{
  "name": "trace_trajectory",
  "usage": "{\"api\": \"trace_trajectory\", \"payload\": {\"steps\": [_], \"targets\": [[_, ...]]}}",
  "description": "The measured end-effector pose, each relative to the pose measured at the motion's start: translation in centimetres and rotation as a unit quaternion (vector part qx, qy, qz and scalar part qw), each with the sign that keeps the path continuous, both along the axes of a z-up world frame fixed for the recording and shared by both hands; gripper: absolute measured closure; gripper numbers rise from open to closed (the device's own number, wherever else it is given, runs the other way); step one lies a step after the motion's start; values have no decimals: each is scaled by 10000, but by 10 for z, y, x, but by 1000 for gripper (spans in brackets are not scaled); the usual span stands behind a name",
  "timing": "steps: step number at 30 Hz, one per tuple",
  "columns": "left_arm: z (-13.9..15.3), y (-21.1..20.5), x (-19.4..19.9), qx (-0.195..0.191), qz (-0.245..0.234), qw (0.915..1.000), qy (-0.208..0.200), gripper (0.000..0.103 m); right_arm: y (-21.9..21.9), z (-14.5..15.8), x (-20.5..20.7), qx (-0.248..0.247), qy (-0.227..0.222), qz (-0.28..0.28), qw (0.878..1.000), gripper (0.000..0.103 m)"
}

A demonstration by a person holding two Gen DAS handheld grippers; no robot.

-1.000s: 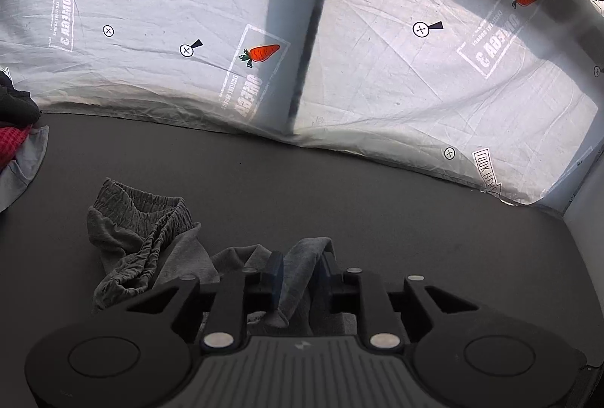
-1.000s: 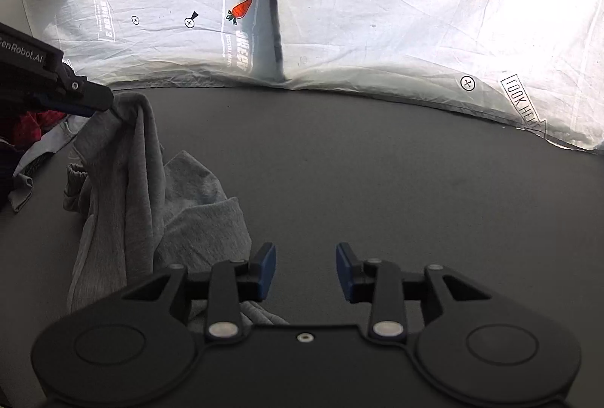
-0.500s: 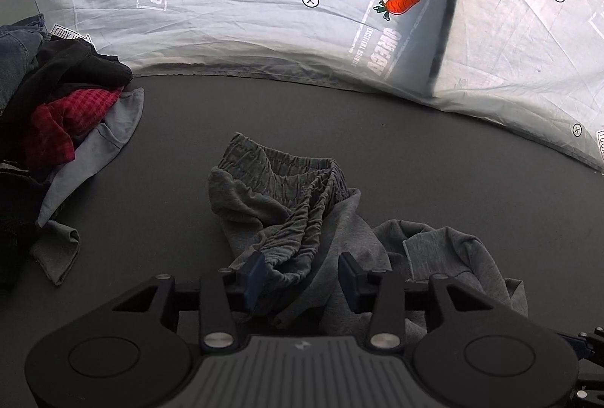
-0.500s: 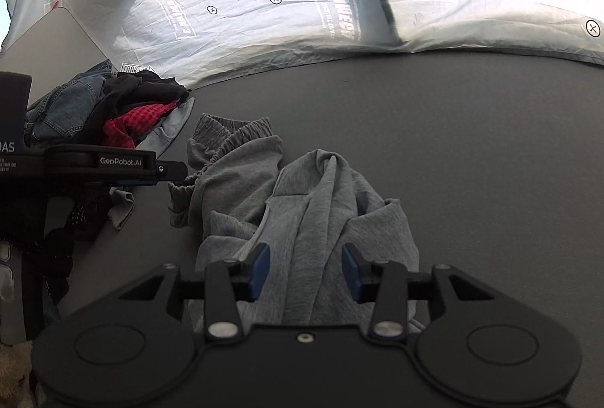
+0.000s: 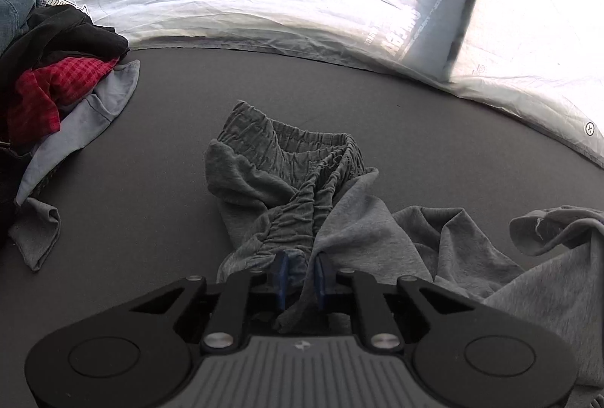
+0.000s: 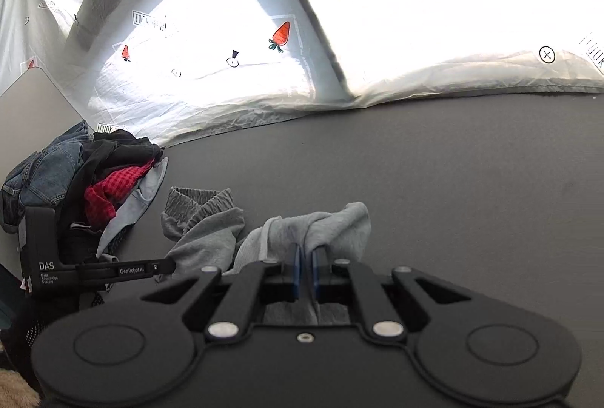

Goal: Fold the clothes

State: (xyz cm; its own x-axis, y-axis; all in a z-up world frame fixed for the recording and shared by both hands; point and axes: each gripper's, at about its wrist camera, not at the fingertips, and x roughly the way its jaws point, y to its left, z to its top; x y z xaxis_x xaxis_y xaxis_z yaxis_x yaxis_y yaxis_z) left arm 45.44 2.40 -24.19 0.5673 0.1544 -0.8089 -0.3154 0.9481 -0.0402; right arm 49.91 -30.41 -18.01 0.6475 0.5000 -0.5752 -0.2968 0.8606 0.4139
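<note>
Dark table [image 5: 170,128] — both grippers just clamped shorts [image 5: 287,181].

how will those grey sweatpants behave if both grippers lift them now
The grey sweatpants will probably sag limply between left gripper and right gripper: they lie crumpled. Likely light. The bunched waistband may stay twisted.

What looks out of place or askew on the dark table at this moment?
Nothing damaged or spilled. The grey pants lie crumpled, waistband twisted, not yet flat; left gripper and right gripper have just closed on their fabric. A jumbled clothes pile sits at the table's left edge.
</note>
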Motion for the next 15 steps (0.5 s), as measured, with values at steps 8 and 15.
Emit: {"api": "trace_trajectory", "payload": {"steps": [8, 15], "targets": [[4, 9, -22, -490, 301, 9982, -183, 88, -144, 75, 41, -2003, -1300, -3267, 9145, 91], [8, 7, -34, -489, 270, 9982, -231, 86, -139, 9, -2, -2027, -288, -2756, 9392, 64]]}}
